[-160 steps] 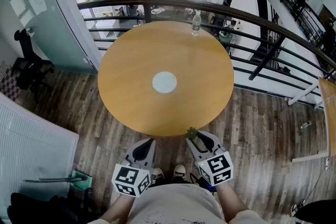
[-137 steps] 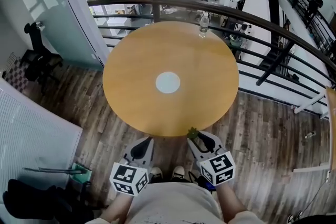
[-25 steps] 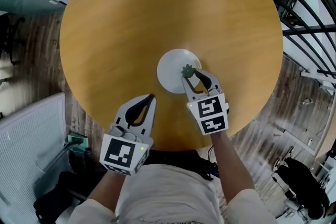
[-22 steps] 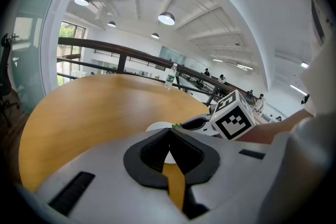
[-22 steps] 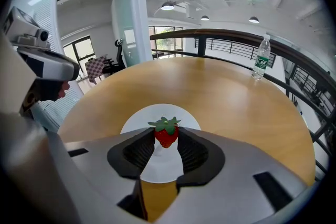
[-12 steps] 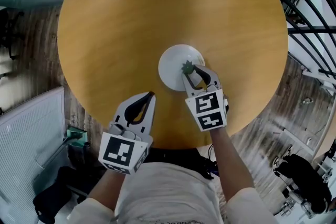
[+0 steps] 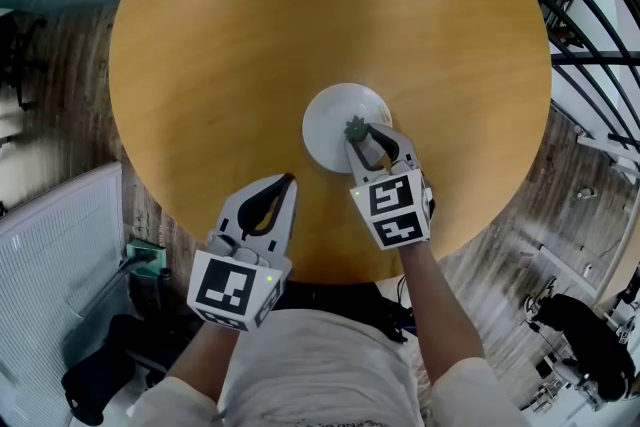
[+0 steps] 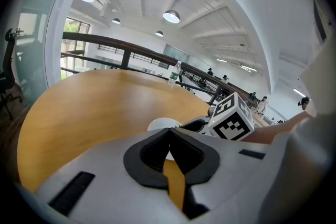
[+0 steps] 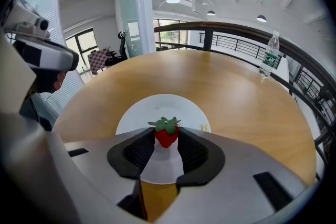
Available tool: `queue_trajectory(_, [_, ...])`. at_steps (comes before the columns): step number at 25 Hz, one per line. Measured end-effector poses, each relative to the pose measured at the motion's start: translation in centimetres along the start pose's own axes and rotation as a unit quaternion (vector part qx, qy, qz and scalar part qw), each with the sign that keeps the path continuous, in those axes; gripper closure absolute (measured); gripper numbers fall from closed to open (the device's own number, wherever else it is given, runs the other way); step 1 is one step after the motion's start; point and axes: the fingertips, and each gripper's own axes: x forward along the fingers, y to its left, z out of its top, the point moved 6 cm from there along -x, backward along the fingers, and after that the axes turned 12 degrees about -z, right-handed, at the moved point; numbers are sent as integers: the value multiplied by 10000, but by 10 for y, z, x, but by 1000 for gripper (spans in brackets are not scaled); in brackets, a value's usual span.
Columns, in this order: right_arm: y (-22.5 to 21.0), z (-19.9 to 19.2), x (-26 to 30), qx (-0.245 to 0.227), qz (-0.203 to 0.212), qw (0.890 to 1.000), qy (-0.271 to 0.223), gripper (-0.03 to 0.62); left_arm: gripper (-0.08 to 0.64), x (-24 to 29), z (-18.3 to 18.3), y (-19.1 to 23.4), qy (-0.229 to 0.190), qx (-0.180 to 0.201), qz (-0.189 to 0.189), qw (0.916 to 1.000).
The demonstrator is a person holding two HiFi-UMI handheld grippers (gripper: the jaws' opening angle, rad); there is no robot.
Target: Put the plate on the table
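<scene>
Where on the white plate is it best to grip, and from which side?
Probably the thin rim of the plate, on its near-left side, with the left gripper coming low and almost flat. The plate lies flat on the table, so only its edge offers a bite. The right gripper, shut on the strawberry, covers the near-right rim.

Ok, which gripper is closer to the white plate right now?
Right. The right gripper, its fingers shut on a strawberry, hangs over the plate's near right part. The left gripper, fingers shut, sits over the table's near edge, short of the plate and to its left.
</scene>
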Motion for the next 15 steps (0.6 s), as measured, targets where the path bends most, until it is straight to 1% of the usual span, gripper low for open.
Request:
queue_trajectory(9, [0,-3,4,-53,-5,9999,130,439,537,2,-1,-1,9,-1,8,10000])
queue_trajectory(15, [2,-2,4,-9,16,9999,148,437,537,-1,-1,1,-1,2,16,10000])
